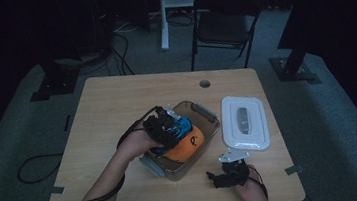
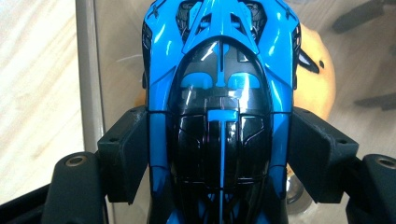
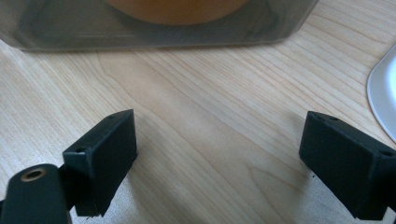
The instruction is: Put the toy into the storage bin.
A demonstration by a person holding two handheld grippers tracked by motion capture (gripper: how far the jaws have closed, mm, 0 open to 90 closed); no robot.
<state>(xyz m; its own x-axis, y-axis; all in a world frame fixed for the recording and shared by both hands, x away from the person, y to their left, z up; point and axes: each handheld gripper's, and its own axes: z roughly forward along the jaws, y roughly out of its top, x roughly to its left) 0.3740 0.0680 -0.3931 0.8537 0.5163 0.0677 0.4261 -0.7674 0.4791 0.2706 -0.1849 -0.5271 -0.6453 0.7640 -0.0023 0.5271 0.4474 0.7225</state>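
Observation:
A glossy blue and black toy car (image 2: 219, 116) sits between the pads (image 2: 126, 154) of my left gripper (image 2: 219, 154), which is shut on its sides. In the high view the left gripper (image 1: 169, 126) holds the car (image 1: 183, 126) over a clear plastic bin (image 1: 208, 115), just above an orange rounded object (image 1: 187, 147) that lies in it. My right gripper (image 1: 223, 172) rests near the table's front edge, right of the bin. In its own view the right gripper (image 3: 219, 154) stands open over bare wood, facing the bin wall (image 3: 140, 37).
The bin's white lid (image 1: 245, 122) lies flat to the right of the bin; its edge (image 3: 385, 93) shows in the right gripper view. A cable hole (image 1: 205, 83) sits near the table's far edge. A folding chair (image 1: 223, 20) stands beyond the table.

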